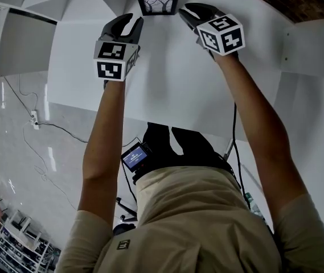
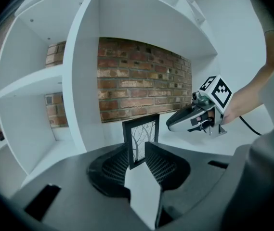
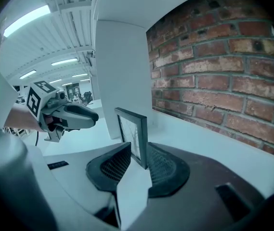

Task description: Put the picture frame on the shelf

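Observation:
A small black picture frame (image 1: pixel 158 4) with a tree drawing stands upright on the white shelf board (image 1: pixel 167 67), close to the brick back wall (image 2: pixel 141 81). My left gripper (image 1: pixel 133 21) is at the frame's left end and my right gripper (image 1: pixel 184 11) at its right end, both open. In the left gripper view the frame (image 2: pixel 141 141) stands edge-on in the gap of the left gripper (image 2: pixel 137 159), with the right gripper (image 2: pixel 175 124) beyond it. The right gripper view shows the frame (image 3: pixel 133 134) between the spread jaws of the right gripper (image 3: pixel 139 161). Contact with the frame is unclear.
A white upright divider (image 2: pixel 81 81) rises just left of the frame, with more compartments (image 2: pixel 26 81) beyond it. Another shelf board (image 2: pixel 146 13) runs overhead. Below, cables (image 1: pixel 36 124) trail across a glossy floor.

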Demonstrator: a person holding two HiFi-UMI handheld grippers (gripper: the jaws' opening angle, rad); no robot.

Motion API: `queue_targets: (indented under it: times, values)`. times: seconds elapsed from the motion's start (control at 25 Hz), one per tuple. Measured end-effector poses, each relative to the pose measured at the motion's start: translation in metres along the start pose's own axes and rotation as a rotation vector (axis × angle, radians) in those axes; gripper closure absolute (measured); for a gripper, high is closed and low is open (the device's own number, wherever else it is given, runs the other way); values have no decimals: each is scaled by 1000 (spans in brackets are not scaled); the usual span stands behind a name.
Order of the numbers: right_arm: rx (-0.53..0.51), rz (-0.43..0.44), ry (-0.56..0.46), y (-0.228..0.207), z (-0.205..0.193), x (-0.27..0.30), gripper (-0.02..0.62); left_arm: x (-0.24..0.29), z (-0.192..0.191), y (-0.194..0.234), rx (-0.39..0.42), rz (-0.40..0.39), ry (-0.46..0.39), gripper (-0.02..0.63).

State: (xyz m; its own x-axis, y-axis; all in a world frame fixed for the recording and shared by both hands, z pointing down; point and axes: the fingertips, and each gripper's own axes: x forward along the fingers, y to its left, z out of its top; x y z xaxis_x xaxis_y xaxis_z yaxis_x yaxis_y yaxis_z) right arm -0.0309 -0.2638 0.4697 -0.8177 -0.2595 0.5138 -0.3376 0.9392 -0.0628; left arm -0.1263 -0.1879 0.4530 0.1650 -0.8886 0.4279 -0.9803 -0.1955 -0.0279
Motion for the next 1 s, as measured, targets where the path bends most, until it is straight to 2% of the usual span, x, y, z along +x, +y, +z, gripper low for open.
queue_targets:
  times: [0.44,0.68,1.0]
  values:
    - [103,71,-84,68,42,-80,526,-103,64,-9,50,-5,-82,523]
    - [68,173,-163,117,89,-126,565,-161,96,-33,68,-38,-128,535]
    - [-14,277,-229,183,145,-198,581,-238,144,-76,92,-97,-206,535]
